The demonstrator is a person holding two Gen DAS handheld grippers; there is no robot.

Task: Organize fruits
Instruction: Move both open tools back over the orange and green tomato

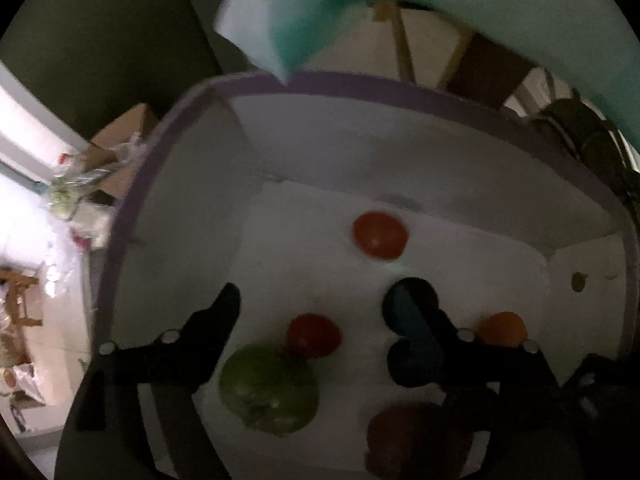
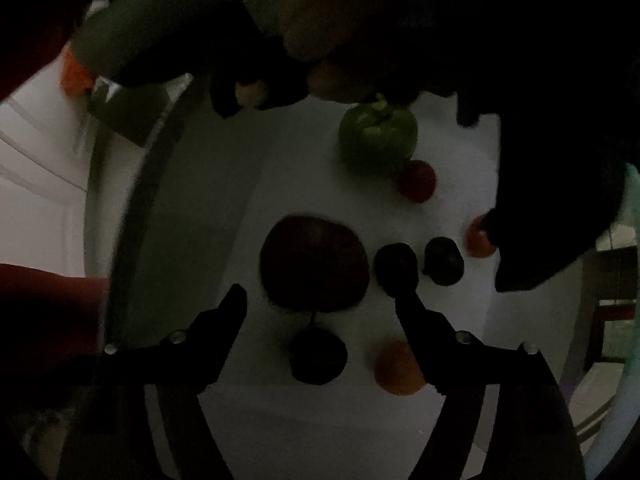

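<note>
Both grippers hang over a white box with a purple rim [image 1: 360, 84]. In the left wrist view its floor holds a green apple [image 1: 270, 390], two red tomatoes [image 1: 314, 336] [image 1: 380, 235], an orange fruit [image 1: 502, 329] and a dark red apple [image 1: 412, 436]. My left gripper [image 1: 316, 300] is open and empty above the near tomato. In the dim right wrist view my right gripper [image 2: 320, 300] is open and empty just above the dark red apple [image 2: 314, 262]. Two dark plums [image 2: 396, 266] [image 2: 444, 260], another dark fruit [image 2: 318, 356], an orange fruit [image 2: 398, 368] and the green apple [image 2: 376, 136] lie around it.
A teal and white sheet [image 1: 312, 8] hangs over the box's far rim. A cardboard box with plastic bags [image 1: 112, 156] stands on the floor to the left. In the right wrist view the other gripper and hand [image 2: 320, 40] block the top, and a dark shape [image 2: 552, 200] covers the right.
</note>
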